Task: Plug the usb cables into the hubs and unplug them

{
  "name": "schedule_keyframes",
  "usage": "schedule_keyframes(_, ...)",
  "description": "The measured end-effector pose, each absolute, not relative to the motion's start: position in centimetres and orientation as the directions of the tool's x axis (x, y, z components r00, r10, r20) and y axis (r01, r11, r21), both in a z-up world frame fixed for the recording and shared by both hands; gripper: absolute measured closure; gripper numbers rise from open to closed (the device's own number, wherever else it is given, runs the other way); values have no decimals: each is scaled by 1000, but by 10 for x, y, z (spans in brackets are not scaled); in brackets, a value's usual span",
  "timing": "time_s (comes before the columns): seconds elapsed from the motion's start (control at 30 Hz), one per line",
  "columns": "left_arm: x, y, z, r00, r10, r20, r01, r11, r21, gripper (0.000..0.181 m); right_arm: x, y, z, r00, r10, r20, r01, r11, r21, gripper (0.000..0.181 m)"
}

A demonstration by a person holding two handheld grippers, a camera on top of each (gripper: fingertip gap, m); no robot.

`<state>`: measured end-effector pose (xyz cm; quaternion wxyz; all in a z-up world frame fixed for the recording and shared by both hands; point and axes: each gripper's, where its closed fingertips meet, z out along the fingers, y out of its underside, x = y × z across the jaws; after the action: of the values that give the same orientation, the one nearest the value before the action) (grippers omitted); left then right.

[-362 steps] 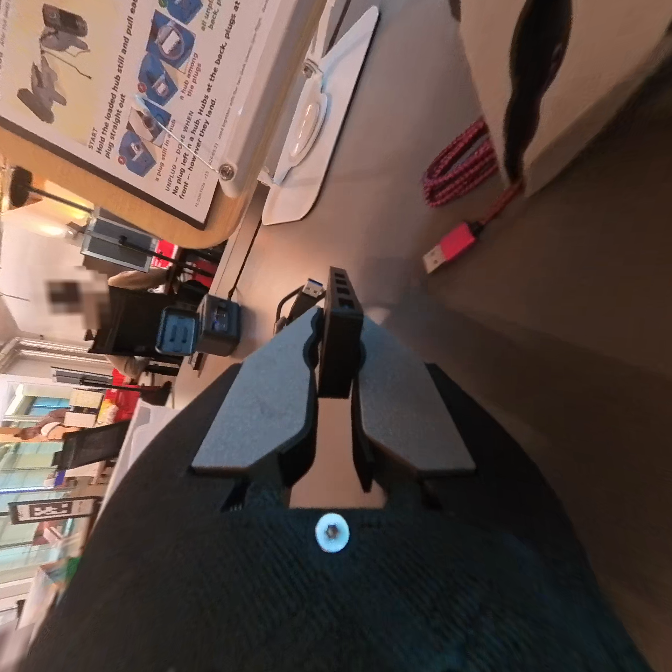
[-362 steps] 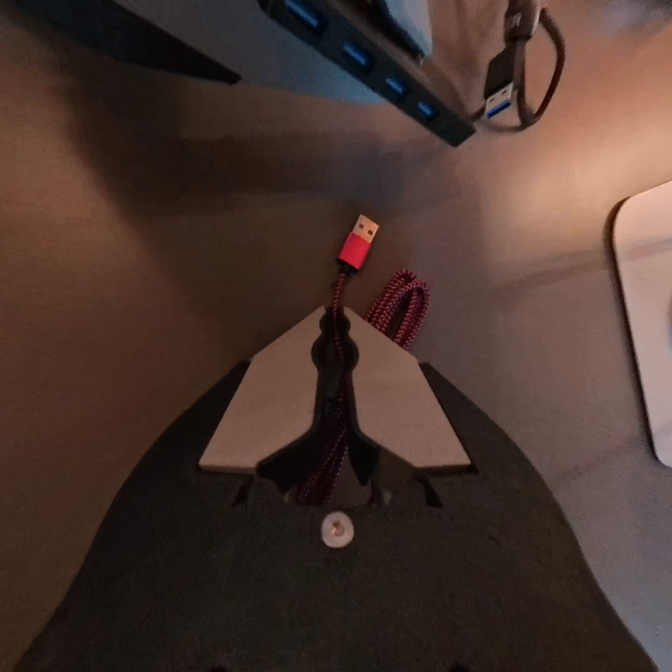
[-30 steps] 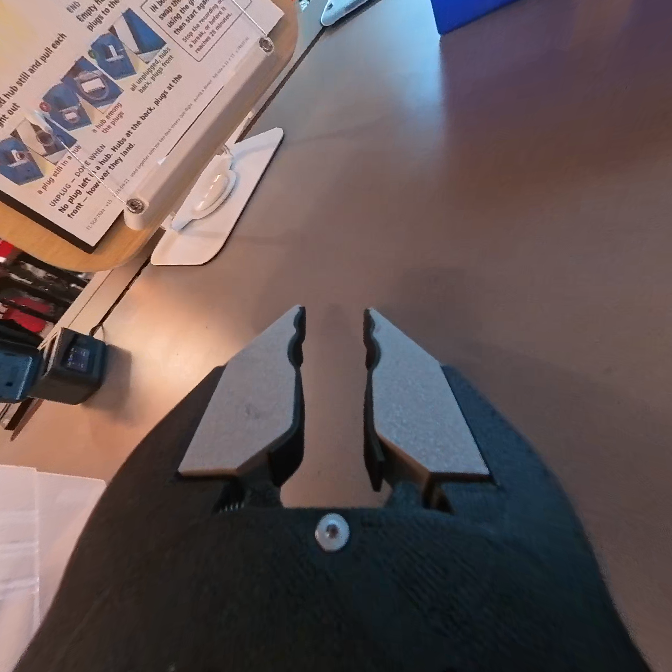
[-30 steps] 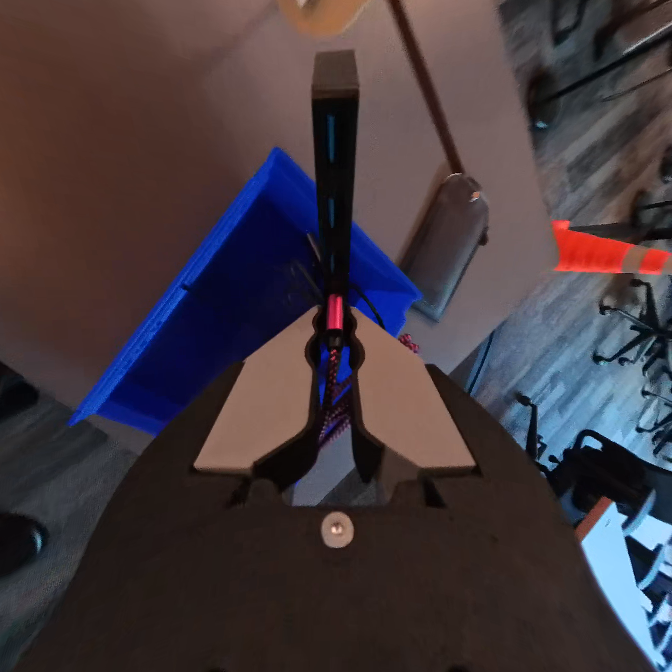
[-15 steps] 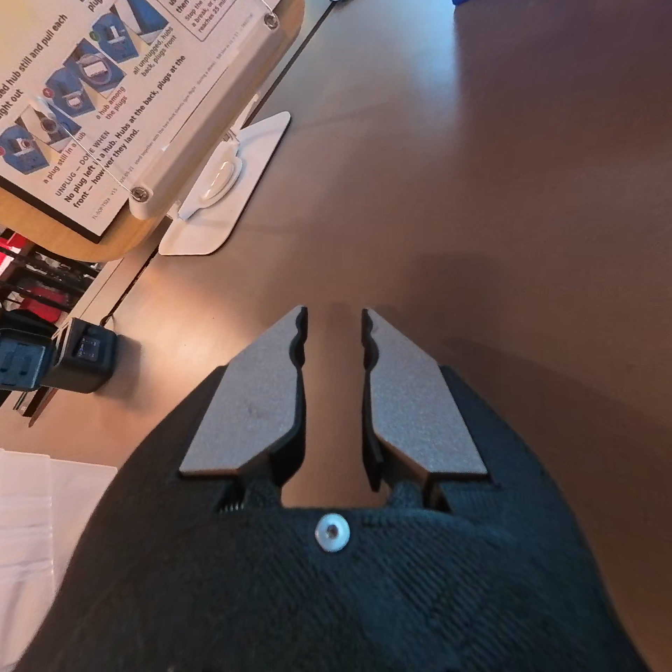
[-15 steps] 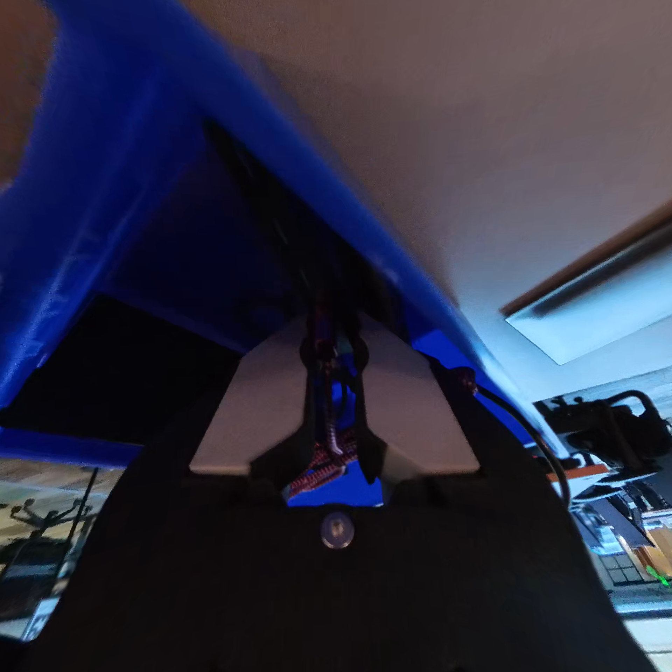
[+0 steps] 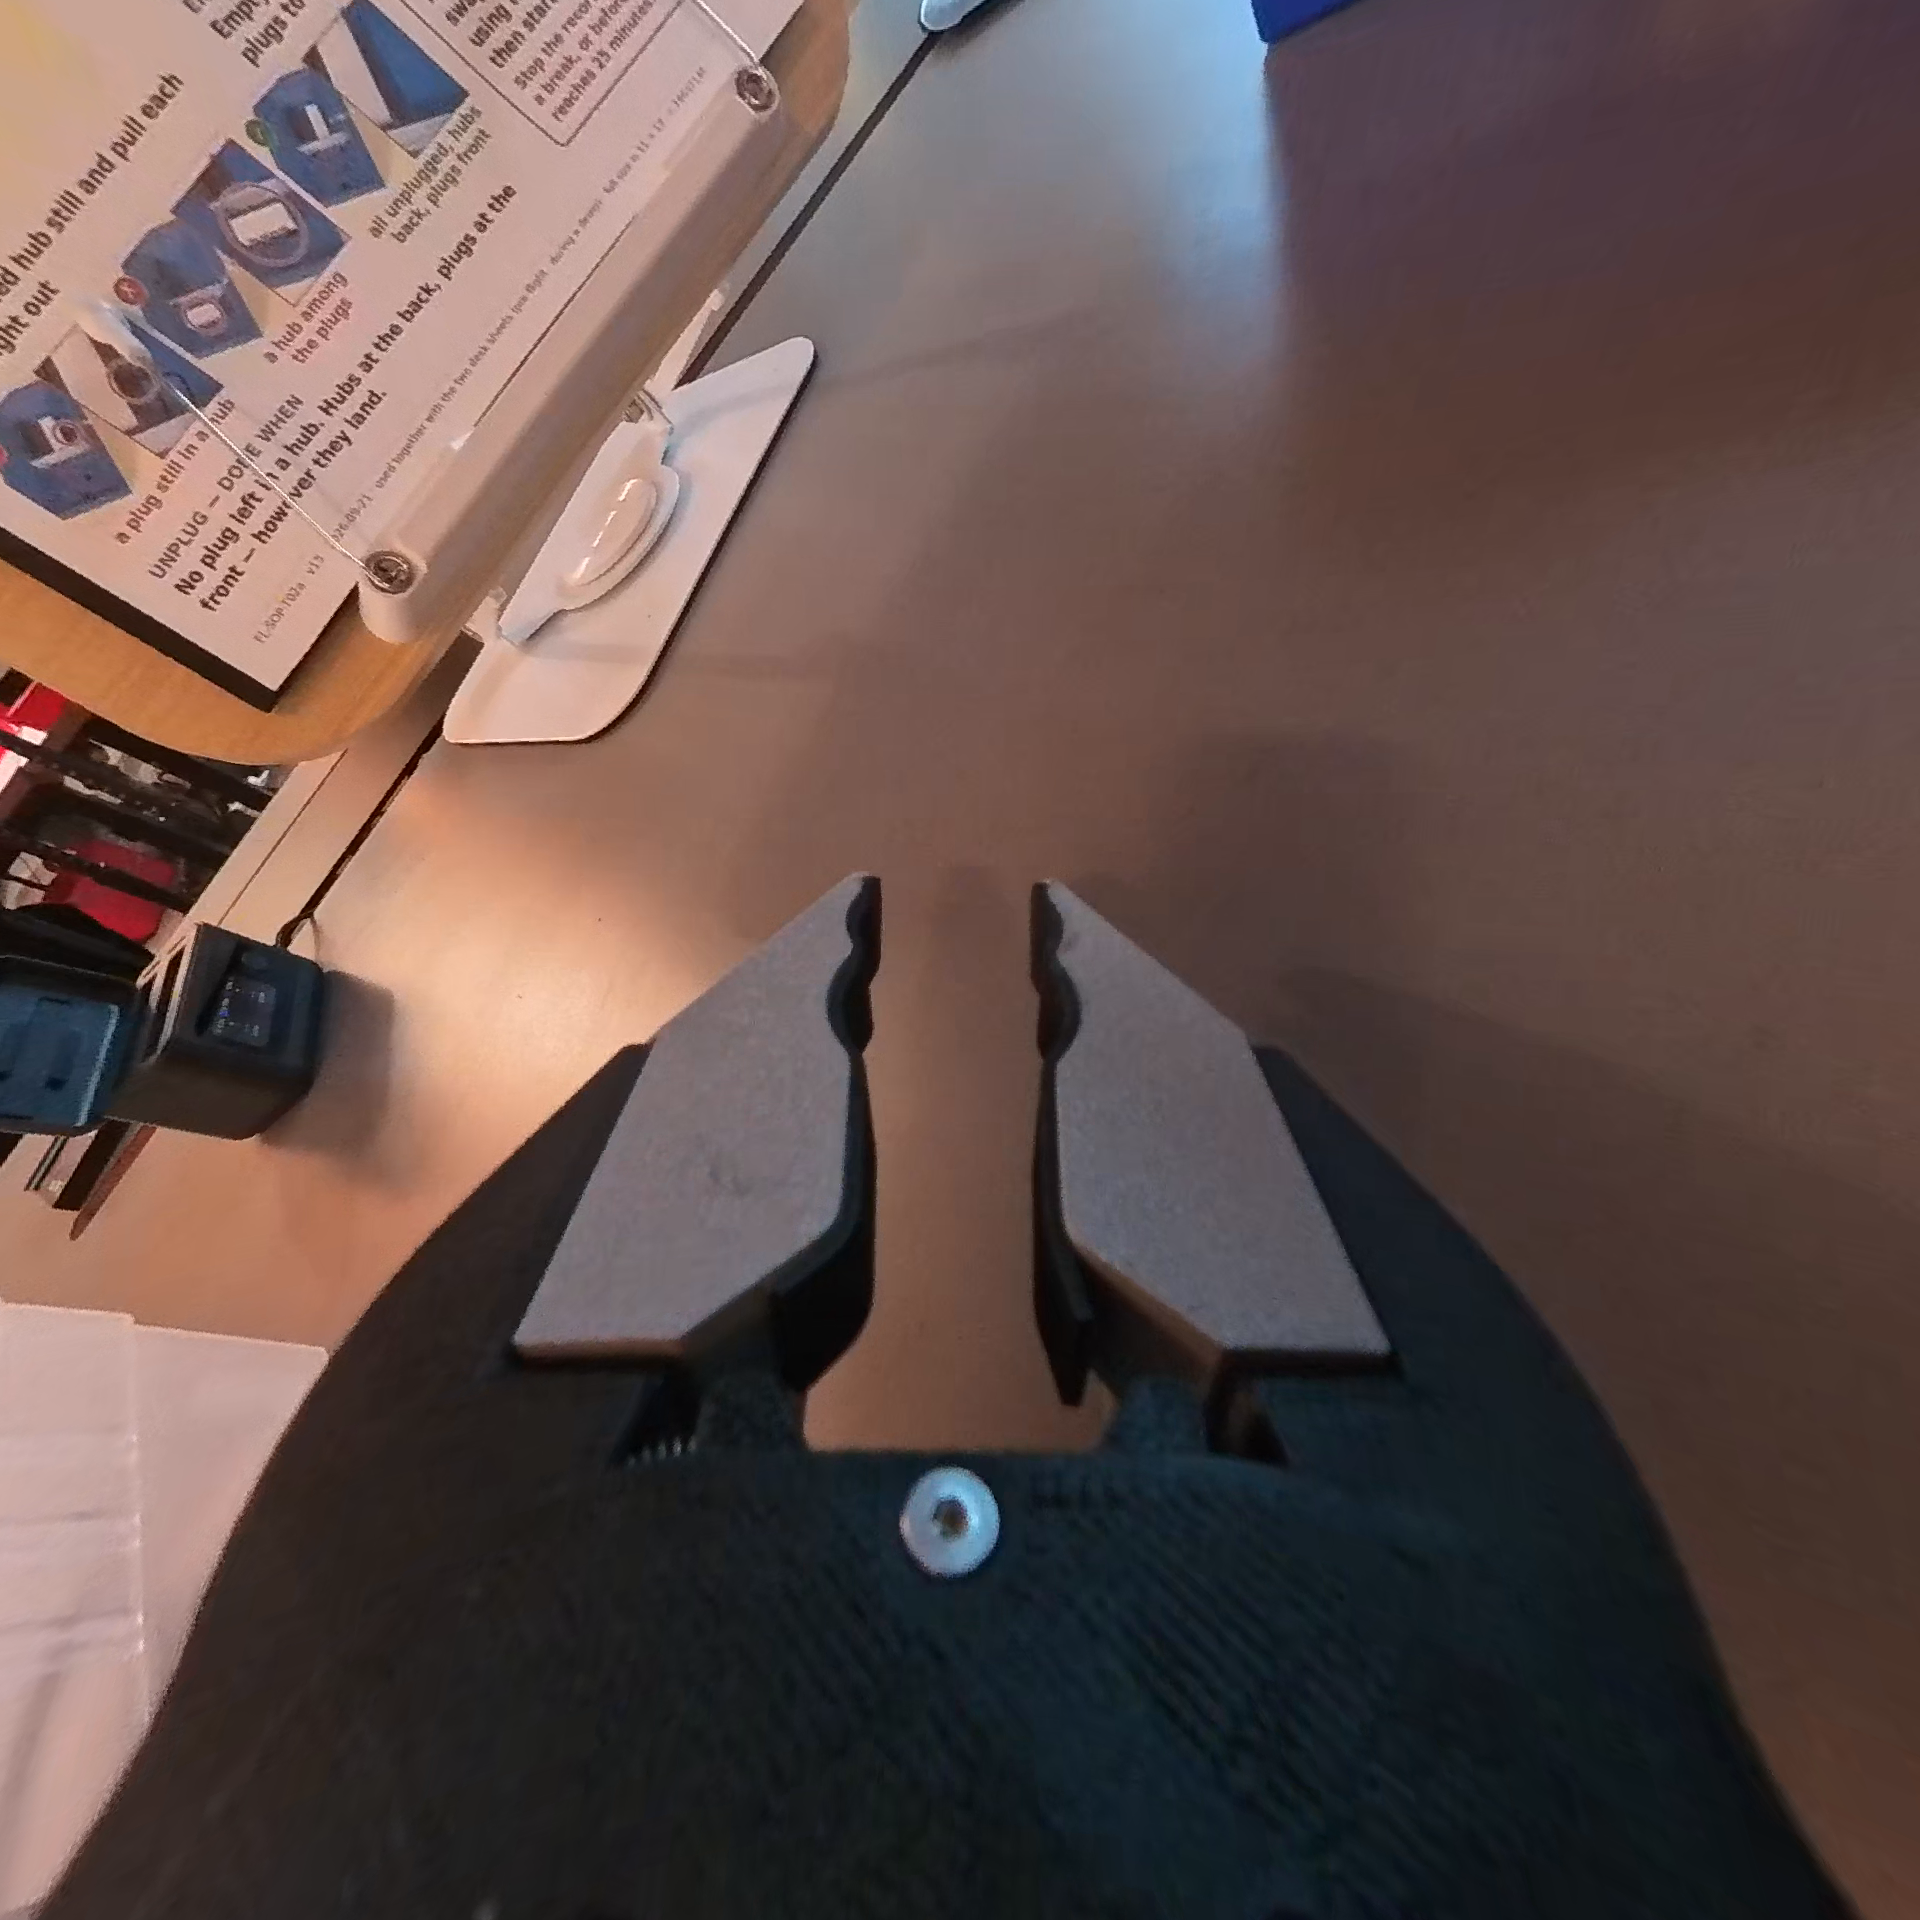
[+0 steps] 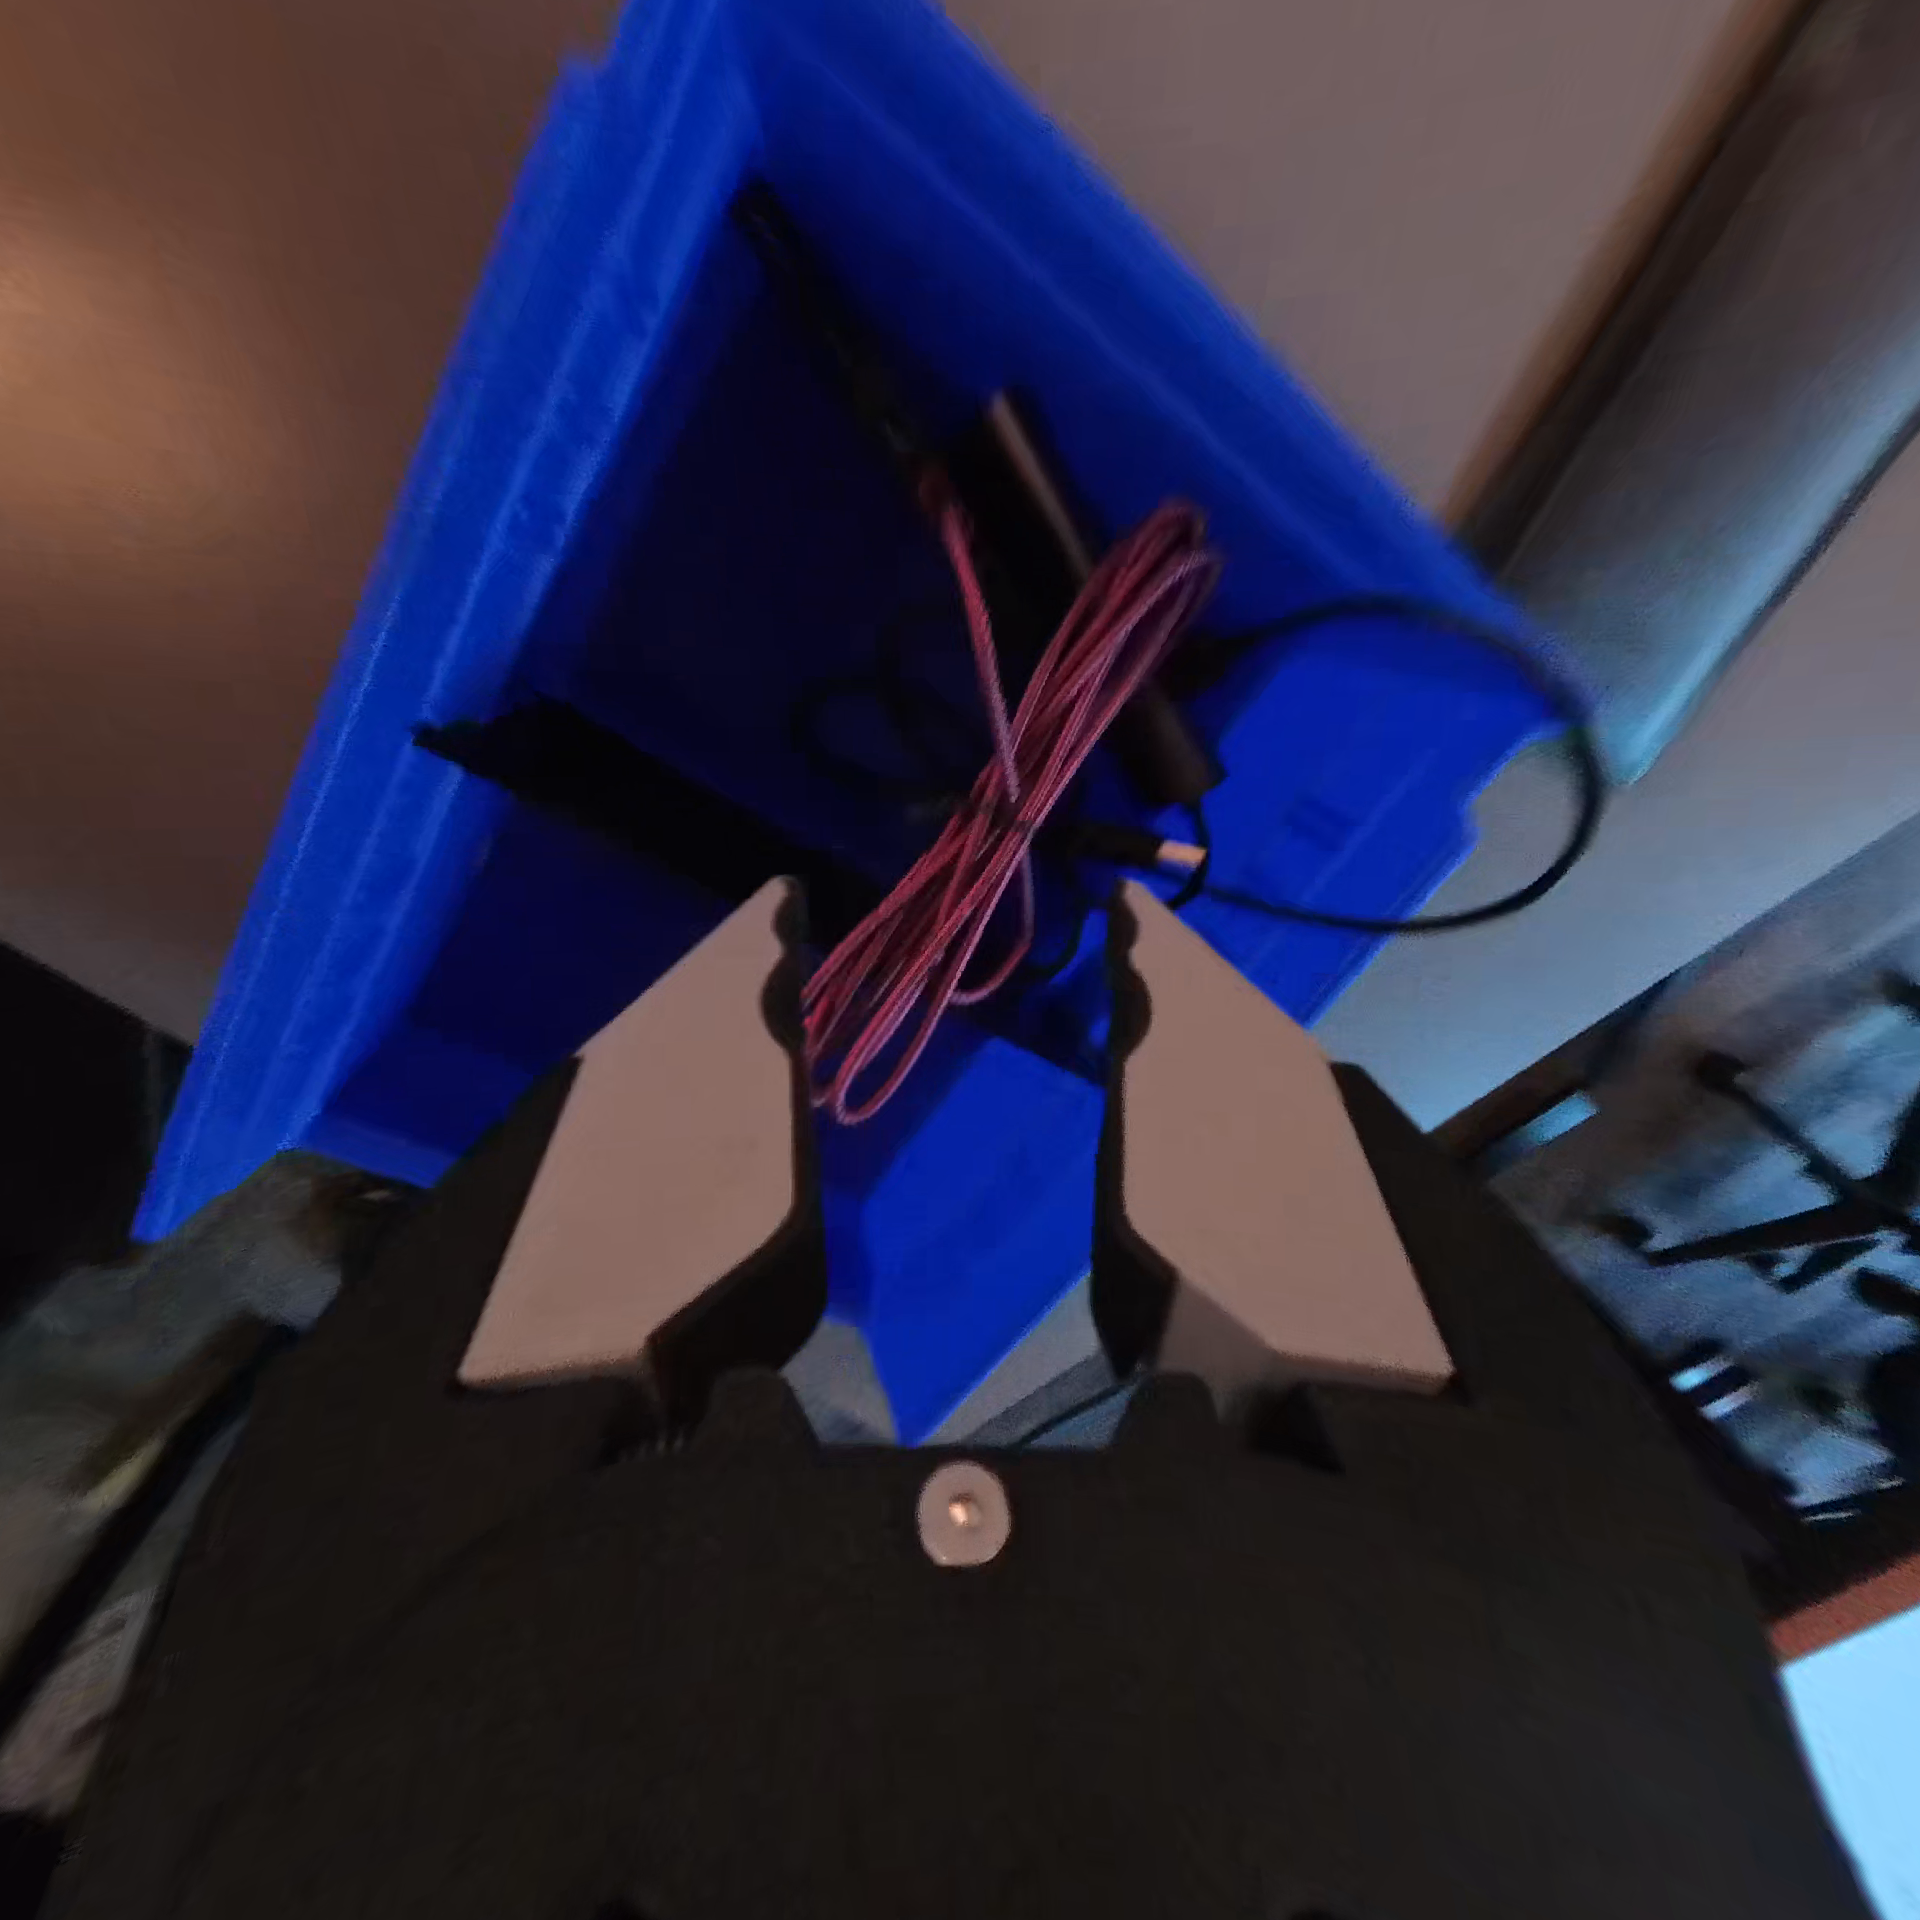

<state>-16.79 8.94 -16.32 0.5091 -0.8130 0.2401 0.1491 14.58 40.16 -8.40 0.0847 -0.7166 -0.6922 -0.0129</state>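
In the right wrist view my right gripper (image 8: 951, 904) is open over a blue bin (image 8: 582, 582). A red braided USB cable (image 8: 997, 790) lies coiled in the bin just past the fingertips, free of the jaws. Its far end runs up to a dark hub (image 8: 831, 312) lying along the bin's far side. A second dark hub (image 8: 582, 769) and a black cable (image 8: 1496, 665) also lie in the bin; the black cable loops over the rim. In the left wrist view my left gripper (image 7: 956, 899) is open and empty above the brown table (image 7: 1351, 623).
A white-based stand (image 7: 623, 592) holds an instruction sheet (image 7: 260, 260) at the table's left. A small black device (image 7: 239, 1029) sits at the left edge, white paper (image 7: 94, 1507) lower left. The bin's corner shows in the left wrist view (image 7: 1340, 12). Office chairs (image 8: 1766, 1195) stand beyond the table. My hands' fingertips stand some 45 cm from each other.
My right gripper has opened and let go of the red cable, which now lies in the blue bin with the hub. My left gripper stays open and has shifted only slightly.
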Motion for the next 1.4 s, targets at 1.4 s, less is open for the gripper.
schedule_keyframes(1.4,-152,83,-153,796,-259,-547,-604,-272,-750,154,145,409,-77,236,928,288,862,-63,-502,121)
